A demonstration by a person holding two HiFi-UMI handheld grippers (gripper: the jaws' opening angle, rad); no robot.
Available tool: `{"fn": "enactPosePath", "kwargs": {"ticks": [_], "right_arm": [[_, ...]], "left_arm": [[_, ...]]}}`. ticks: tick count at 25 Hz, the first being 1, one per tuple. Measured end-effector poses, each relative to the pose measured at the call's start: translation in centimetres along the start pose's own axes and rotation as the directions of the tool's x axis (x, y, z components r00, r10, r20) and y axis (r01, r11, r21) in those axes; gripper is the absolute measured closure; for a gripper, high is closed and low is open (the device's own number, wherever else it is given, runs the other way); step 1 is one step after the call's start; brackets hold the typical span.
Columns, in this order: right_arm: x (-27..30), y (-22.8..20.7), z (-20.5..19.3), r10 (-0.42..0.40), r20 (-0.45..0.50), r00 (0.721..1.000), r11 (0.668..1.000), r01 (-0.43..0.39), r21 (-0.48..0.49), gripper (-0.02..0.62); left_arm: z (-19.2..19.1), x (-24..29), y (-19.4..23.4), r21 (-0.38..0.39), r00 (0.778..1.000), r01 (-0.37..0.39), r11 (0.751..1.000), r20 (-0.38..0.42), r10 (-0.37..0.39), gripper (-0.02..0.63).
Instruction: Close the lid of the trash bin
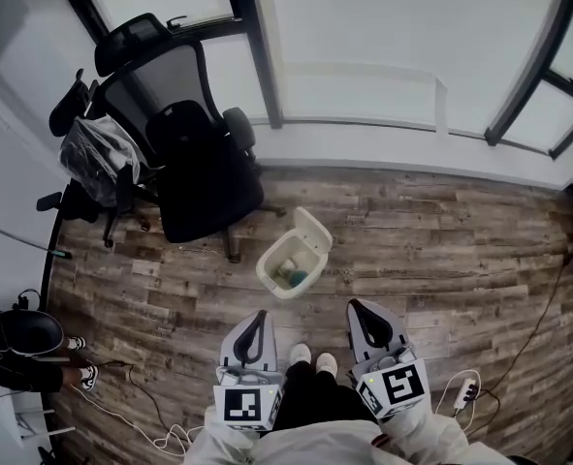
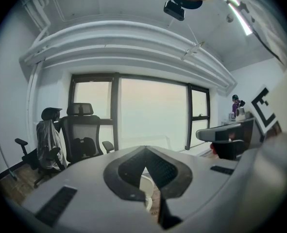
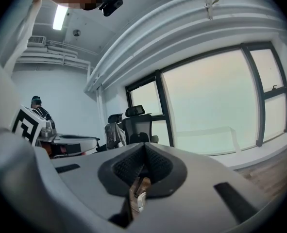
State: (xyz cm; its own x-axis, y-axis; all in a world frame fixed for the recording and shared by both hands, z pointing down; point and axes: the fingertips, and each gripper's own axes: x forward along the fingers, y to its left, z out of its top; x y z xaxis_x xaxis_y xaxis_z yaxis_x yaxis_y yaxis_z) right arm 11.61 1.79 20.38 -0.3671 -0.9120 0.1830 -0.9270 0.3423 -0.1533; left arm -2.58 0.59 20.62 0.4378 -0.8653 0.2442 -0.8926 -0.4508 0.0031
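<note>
Left claw: my left claw [image 1: 259,318] sits at the lower middle of the head view, pointing up the frame toward the bin; in its own view the jaws meet at the tips with nothing between them.
Right claw: my right claw [image 1: 355,307] is just right of the left one, also aimed up the frame; its jaws are pressed together too, and it holds nothing.
Bin: the small white bin [image 1: 266,263] stands on the floor in the middle of the frame, just above the two claws and apart from both; something greenish lies inside, too small to make out.
Lid: the lid [image 1: 312,232] stands raised at the bin's upper right edge, leaving the mouth uncovered.
Shoes: a pair of white shoes [image 1: 311,359] shows between the claws, below the bin.
Chair: a black office chair [image 1: 204,177] stands left of the bin and above it, near the window [image 1: 383,27]; a second chair with a grey cover draped on it is further left.
Floor: wood planks [image 1: 441,250] run across the frame; a white power strip [image 1: 464,391] with its cable lies at the lower right.
</note>
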Motion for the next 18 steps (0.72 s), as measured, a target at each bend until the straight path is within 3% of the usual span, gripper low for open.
{"fn": "enactPosePath", "kwargs": {"ticks": [9,18], "right_arm": [[7.7,-4.0,-4.2,-0.067,-0.057,0.996,0.998,0.067,-0.004,0.571],[16.0,-8.1,-12.9,-0.071,-0.14,0.988,0.994,0.059,-0.088,0.571]], "left_arm": [[-5.0,6.8,3.7,-0.041,0.999,-0.001,0.999,-0.043,-0.001,0.598],[-13.9,14.7,7.0,-0.036,0.996,0.01,0.999,-0.094,-0.013,0.598]]}}
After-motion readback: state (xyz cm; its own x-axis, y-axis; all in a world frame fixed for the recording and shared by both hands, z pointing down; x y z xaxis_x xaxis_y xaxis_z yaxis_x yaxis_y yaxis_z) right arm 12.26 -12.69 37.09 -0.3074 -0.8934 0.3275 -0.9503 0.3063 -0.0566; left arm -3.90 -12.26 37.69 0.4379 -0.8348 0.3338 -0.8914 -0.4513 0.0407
